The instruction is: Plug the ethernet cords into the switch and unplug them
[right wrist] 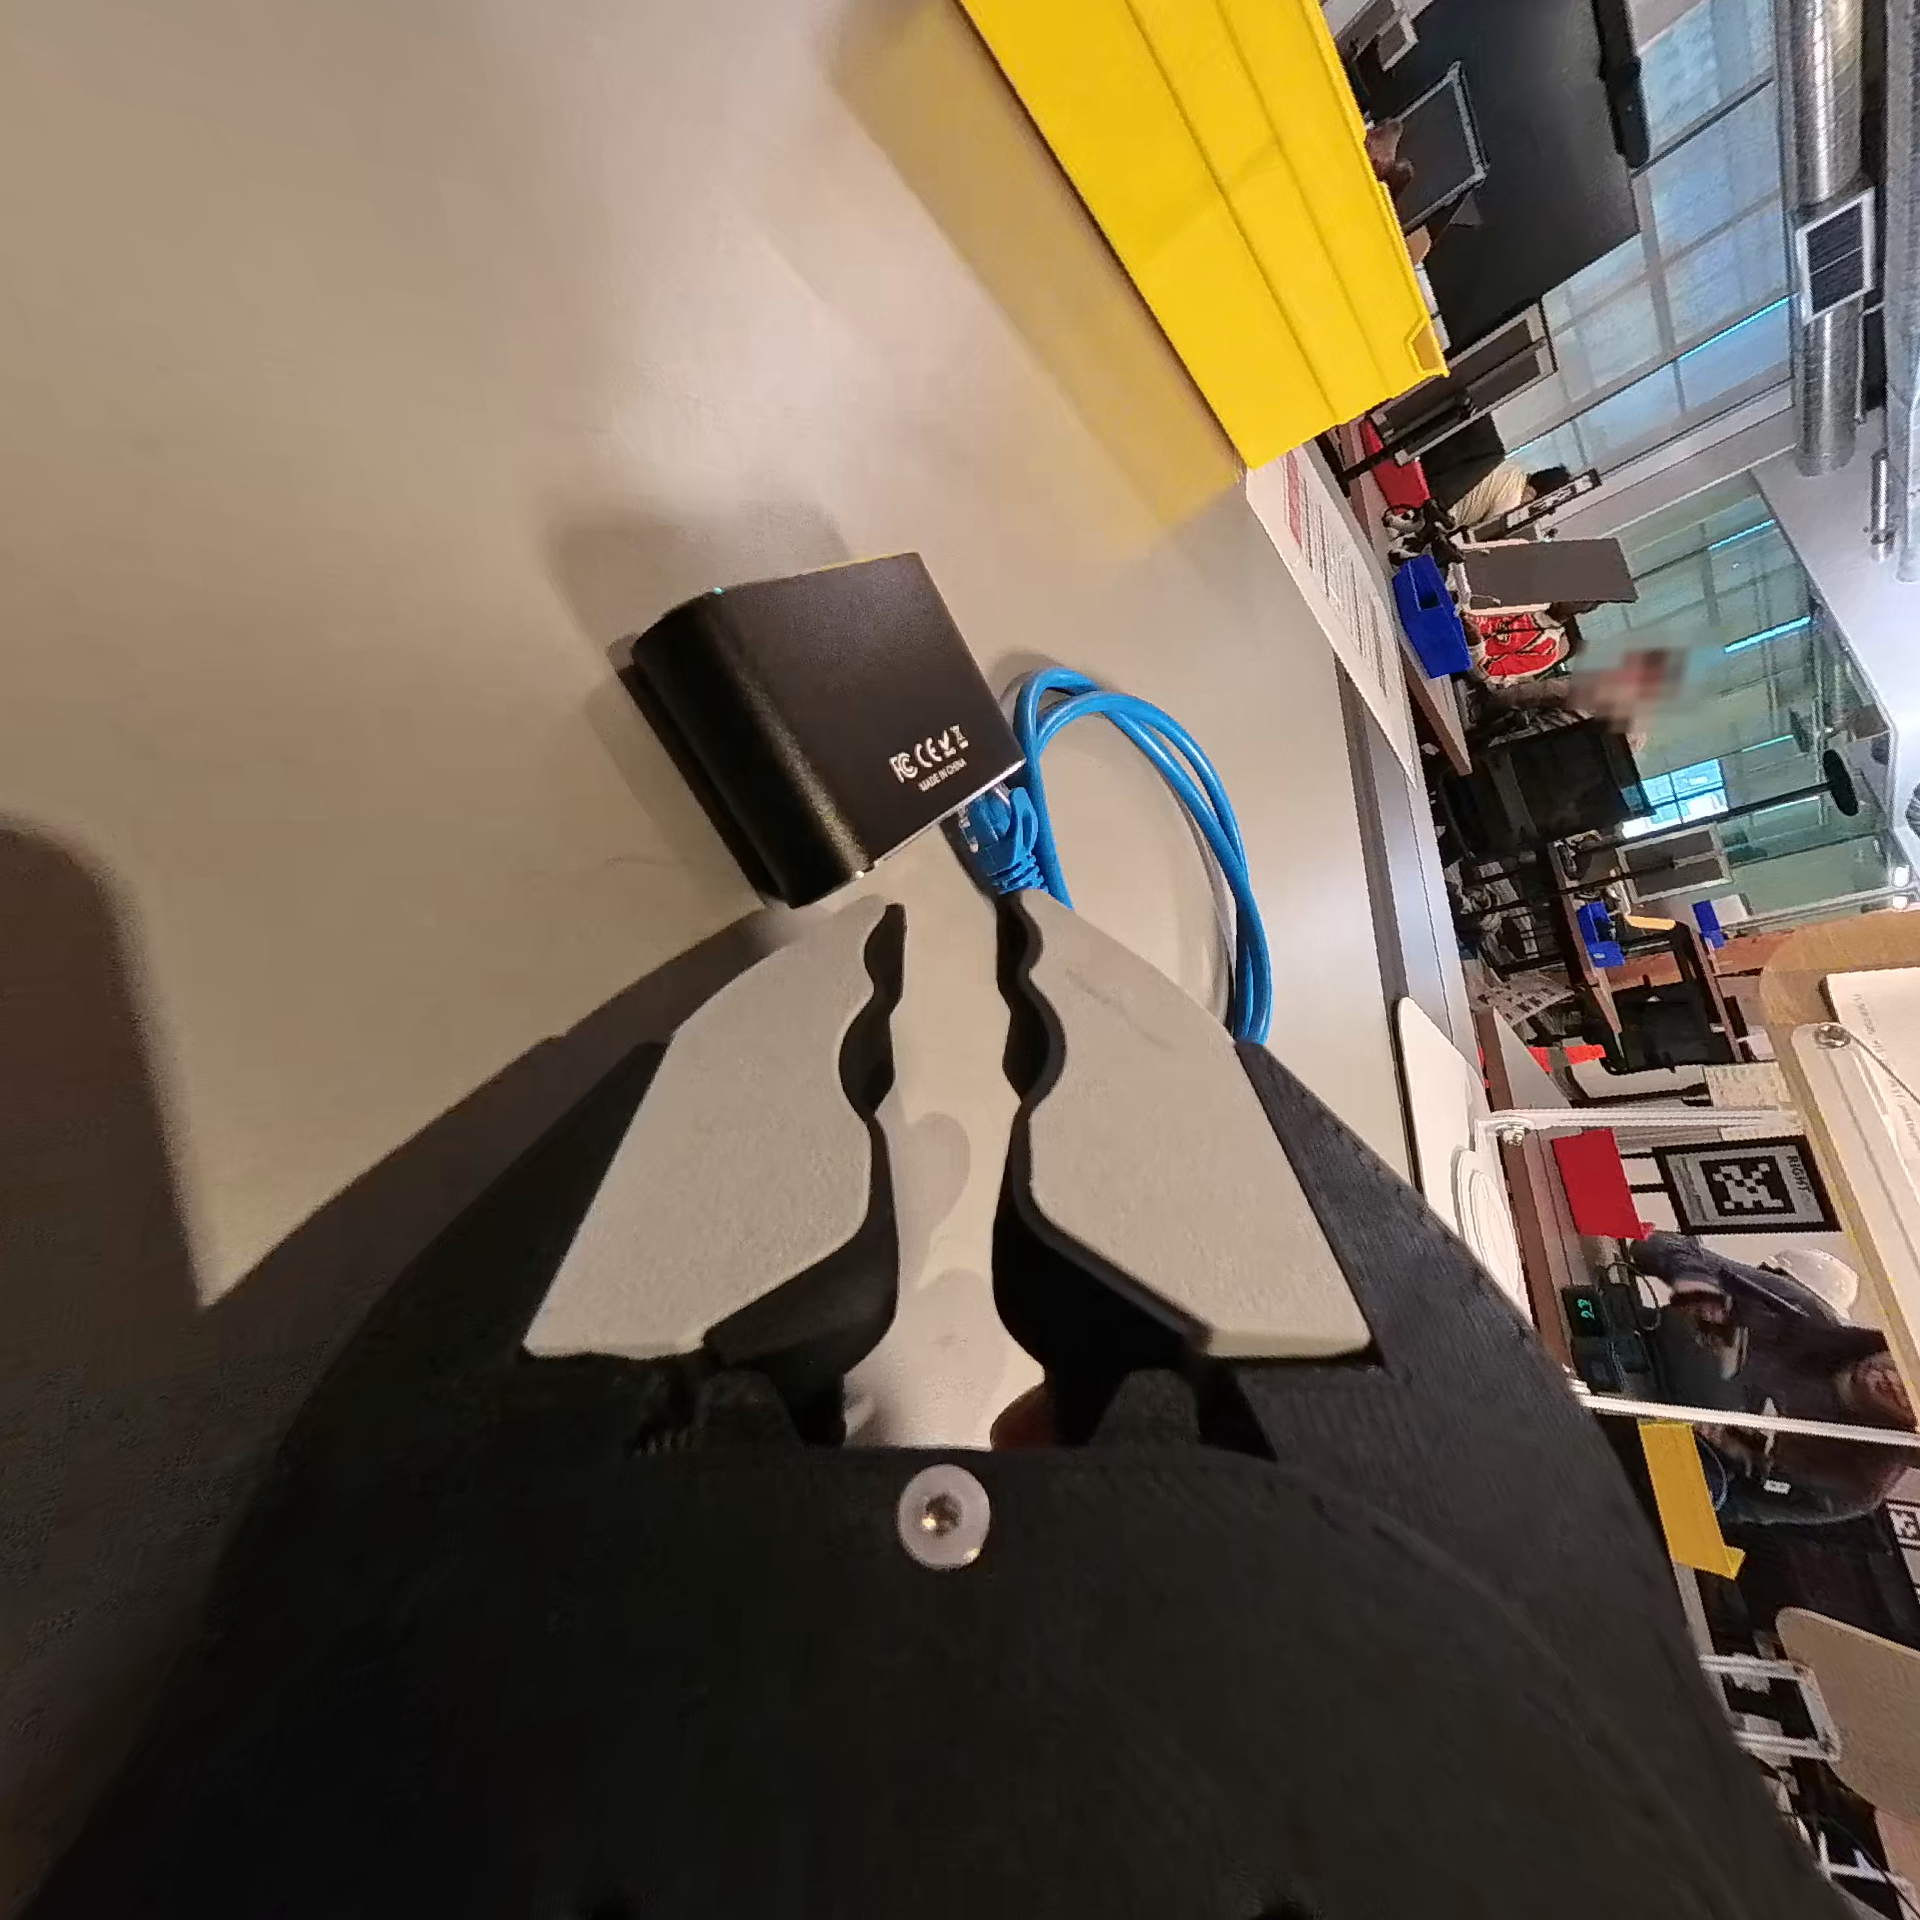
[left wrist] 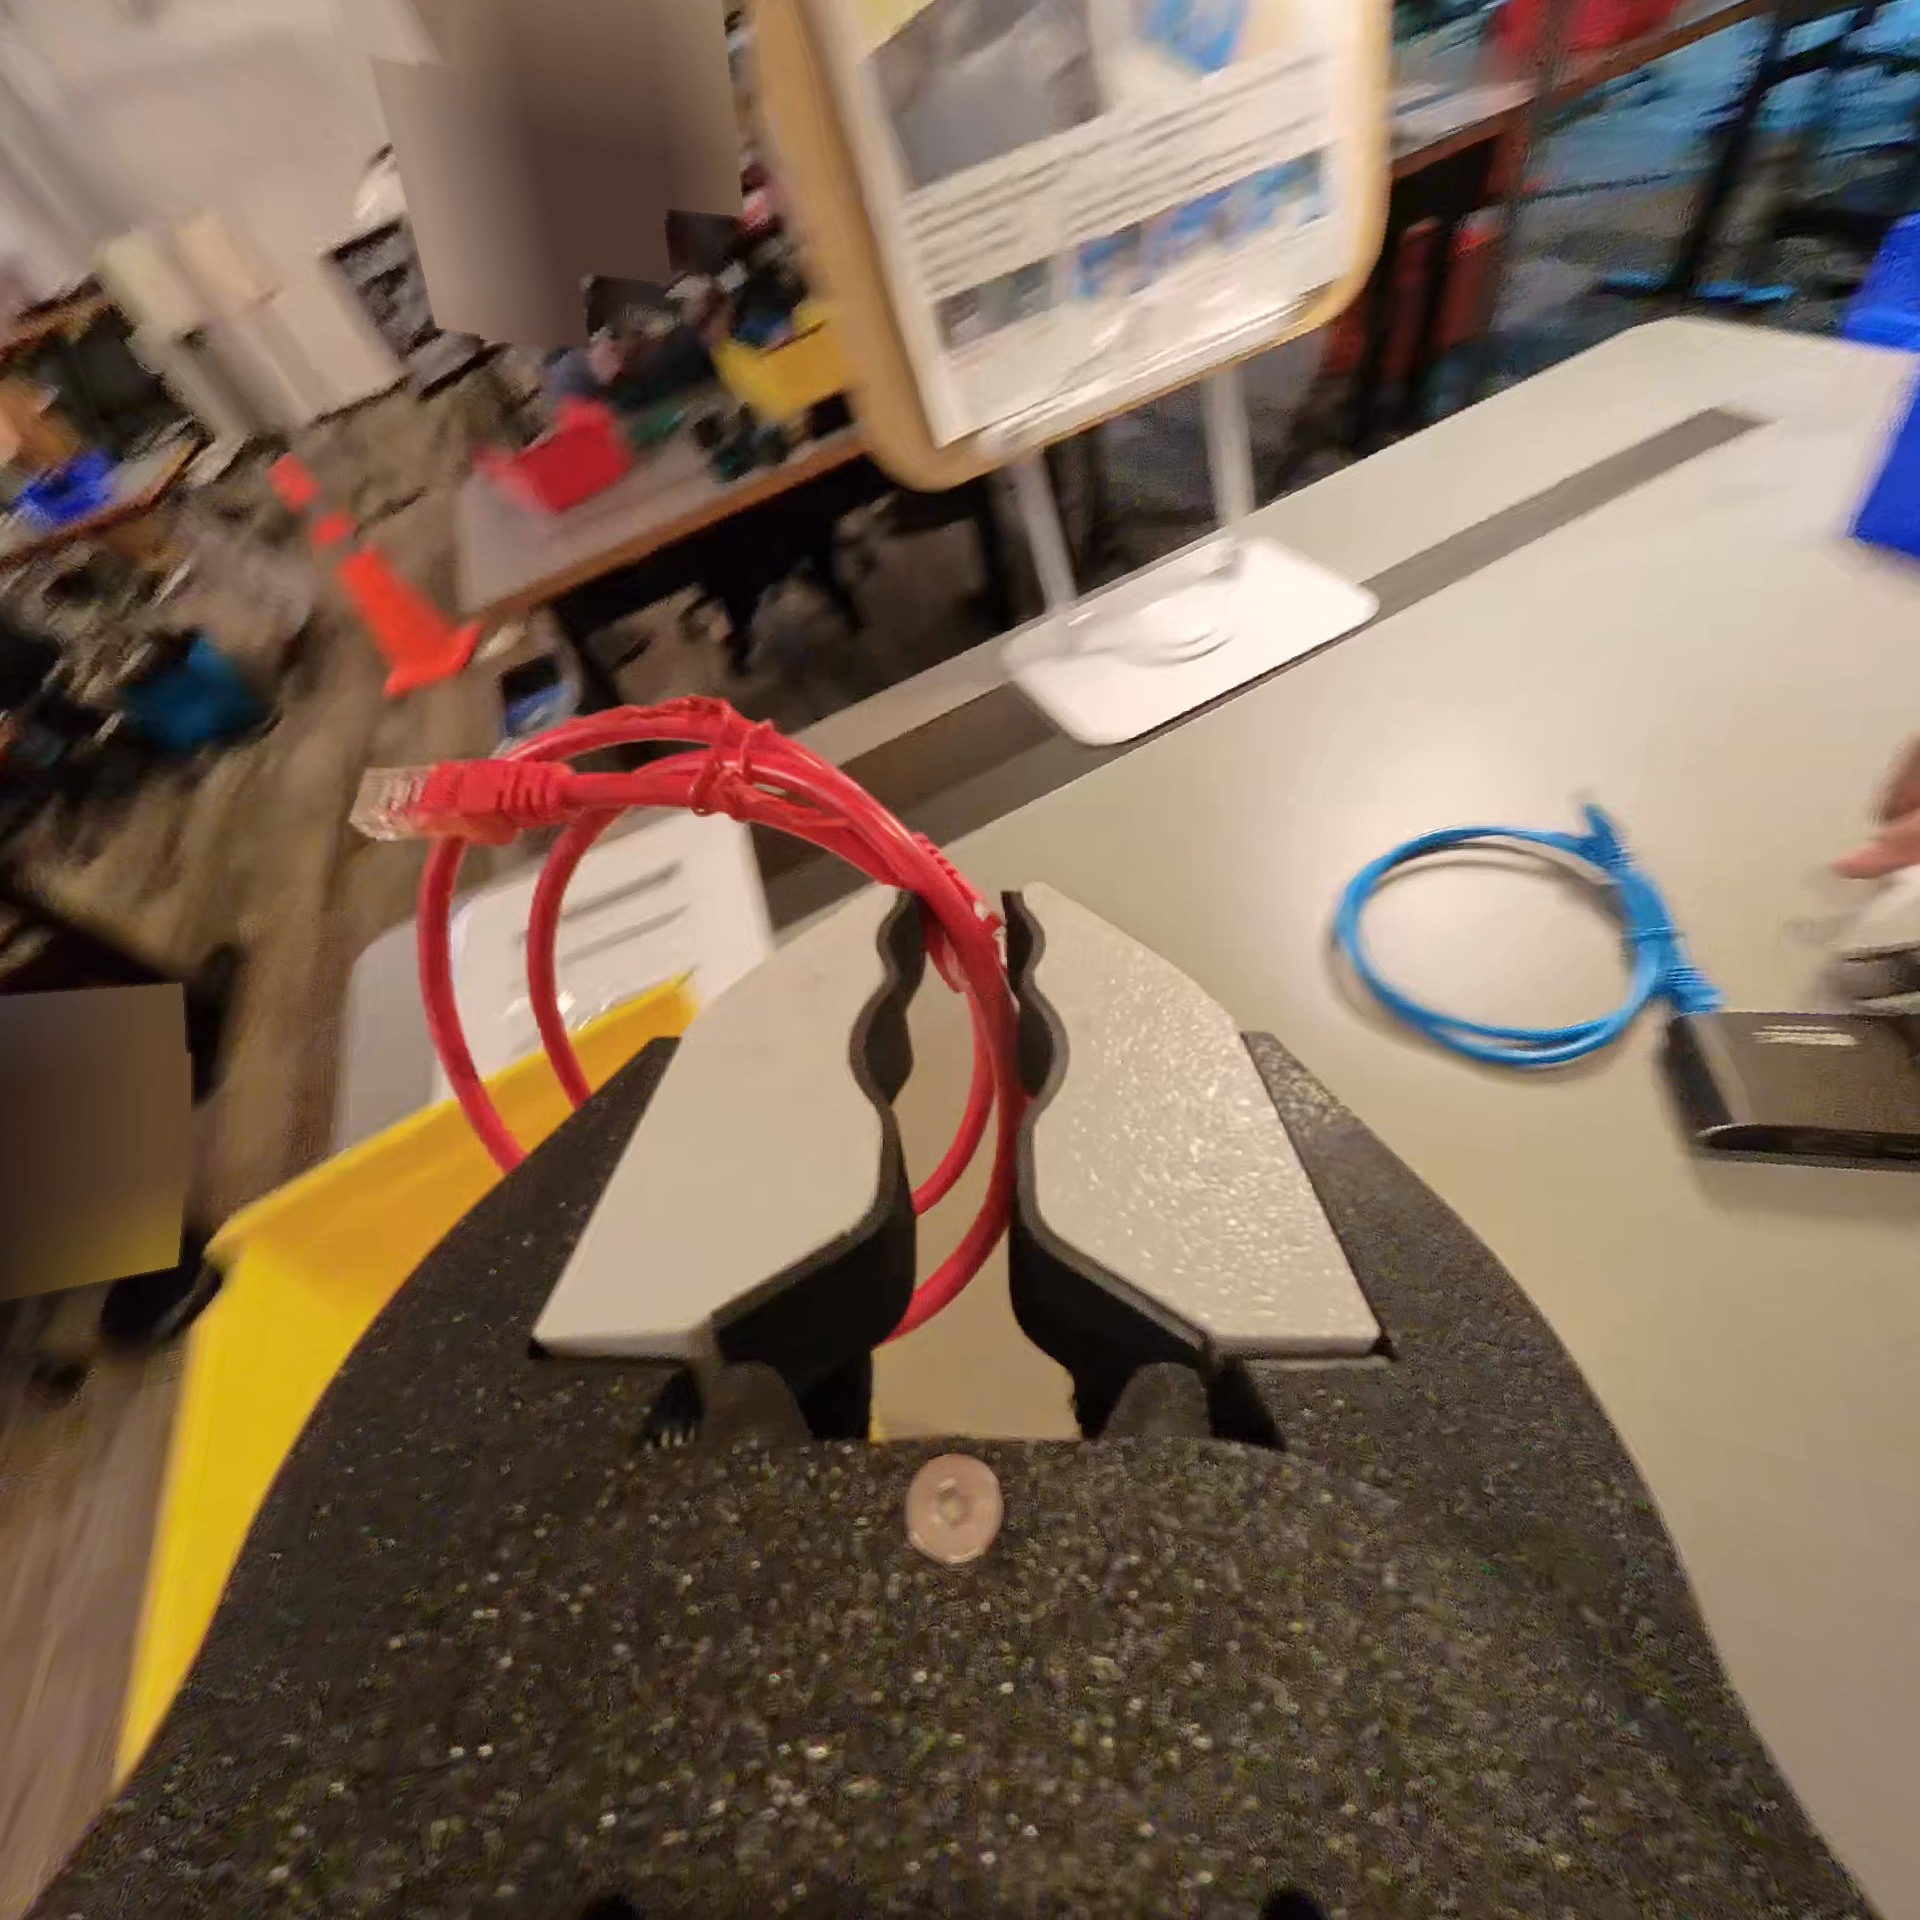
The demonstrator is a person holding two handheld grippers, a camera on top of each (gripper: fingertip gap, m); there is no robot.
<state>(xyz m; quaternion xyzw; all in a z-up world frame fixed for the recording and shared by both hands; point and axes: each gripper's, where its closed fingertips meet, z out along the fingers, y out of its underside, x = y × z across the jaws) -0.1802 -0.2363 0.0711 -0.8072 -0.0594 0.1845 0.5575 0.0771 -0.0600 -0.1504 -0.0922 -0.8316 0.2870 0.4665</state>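
My left gripper is shut on a coiled red ethernet cord and holds it up over the table's edge. The coil hangs between the fingers, and its free clear plug points left. A black switch lies on the table, also in the left wrist view. A blue ethernet cord is coiled beside it, with its plug in a port of the switch. It shows in the left wrist view too. My right gripper is just short of the switch's port side, with a narrow empty gap between its fingers. Its right fingertip touches the blue cord's boot.
A yellow bin stands at the table's near left edge, and it also shows in the right wrist view. A sign stand with a white base is at the back of the grey table. A blue box sits at the far right. Tip to tip, the grippers are about 40 cm apart.
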